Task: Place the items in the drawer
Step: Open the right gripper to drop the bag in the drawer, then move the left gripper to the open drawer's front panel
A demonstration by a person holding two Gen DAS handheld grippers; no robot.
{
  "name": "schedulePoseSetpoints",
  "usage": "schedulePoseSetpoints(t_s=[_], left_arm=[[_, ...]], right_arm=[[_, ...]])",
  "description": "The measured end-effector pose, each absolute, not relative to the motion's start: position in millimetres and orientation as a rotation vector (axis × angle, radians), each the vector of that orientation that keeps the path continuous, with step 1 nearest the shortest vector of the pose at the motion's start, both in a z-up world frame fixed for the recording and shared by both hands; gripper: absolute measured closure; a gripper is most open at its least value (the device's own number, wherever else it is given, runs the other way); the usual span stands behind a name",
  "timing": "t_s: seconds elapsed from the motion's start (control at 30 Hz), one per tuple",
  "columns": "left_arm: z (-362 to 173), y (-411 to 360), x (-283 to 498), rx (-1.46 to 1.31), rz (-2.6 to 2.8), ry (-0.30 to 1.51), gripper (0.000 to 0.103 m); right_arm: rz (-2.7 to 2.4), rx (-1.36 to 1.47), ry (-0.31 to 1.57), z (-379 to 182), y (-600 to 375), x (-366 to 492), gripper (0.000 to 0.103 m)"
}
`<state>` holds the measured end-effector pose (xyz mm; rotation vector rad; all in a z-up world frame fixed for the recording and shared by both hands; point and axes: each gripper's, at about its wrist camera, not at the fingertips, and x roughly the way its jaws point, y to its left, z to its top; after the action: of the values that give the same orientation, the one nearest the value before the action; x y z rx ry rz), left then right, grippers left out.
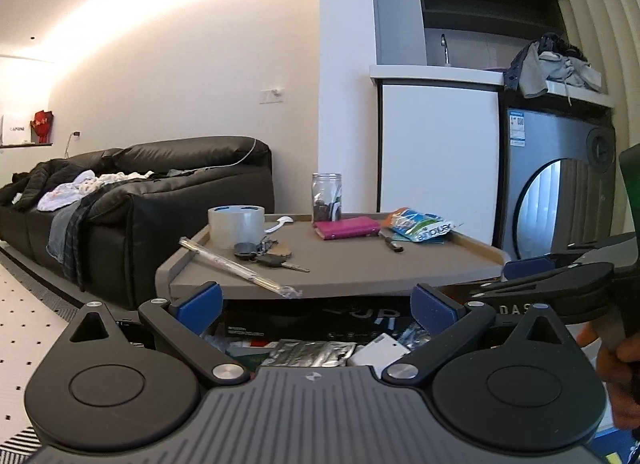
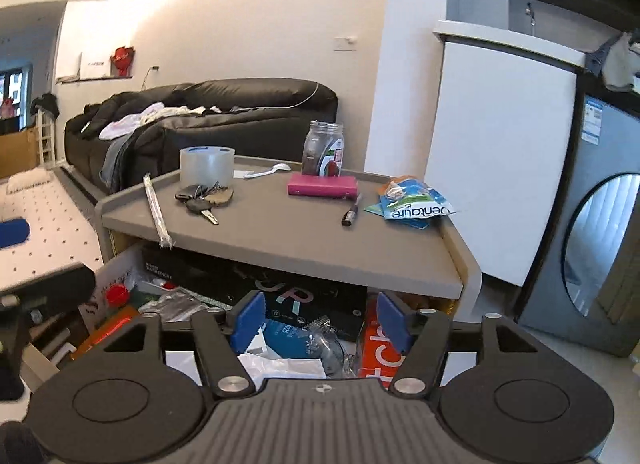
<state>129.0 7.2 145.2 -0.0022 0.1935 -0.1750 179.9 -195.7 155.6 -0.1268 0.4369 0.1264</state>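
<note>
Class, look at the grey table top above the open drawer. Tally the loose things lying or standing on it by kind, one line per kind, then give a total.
Roll of clear tape: 1
Bunch of keys: 1
Wrapped straw: 1
White plastic spoon: 1
Glass jar: 1
Pink wallet: 1
Small dark pen-like tool: 1
Blue and white packet: 1
Total: 8

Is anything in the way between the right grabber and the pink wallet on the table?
Nothing visible. The open right gripper sits low over the open drawer; the pink wallet lies above on the tabletop, bare between.
</note>
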Motion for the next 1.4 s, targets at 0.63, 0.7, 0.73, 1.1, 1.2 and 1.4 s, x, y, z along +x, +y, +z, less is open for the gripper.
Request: schedulePoseSetpoints(t_s=[0.63,0.7,0.73,1.1,1.2,1.4], left_arm=[[140,3,128,0.01,-0.159,0.217,0.0],[139,3,128,0.013,-0.156,0.222,0.0],[139,3,128,0.014,-0.154,0.224,0.0],[137,10,123,-0.001,-0.15,0.233,0.0],[137,10,117,-0.004,-0.152,0.228,0.0],[131,10,109,-0.012,-0.191,0.261,0.0]], right_arm=[[0.019,-0.034,0.365,149,-195,150,0.033],[0.014,-0.026,0.351,148,-194,145,0.033],[0.012,-0.023,0.344,148,-194,142,0.033],[-0.016,-0.003,0.257,147,-187,115,0.032],[-0.025,0.001,0.23,146,-187,104,0.032],[-0.027,0.01,0.218,145,-189,89,0.031]])
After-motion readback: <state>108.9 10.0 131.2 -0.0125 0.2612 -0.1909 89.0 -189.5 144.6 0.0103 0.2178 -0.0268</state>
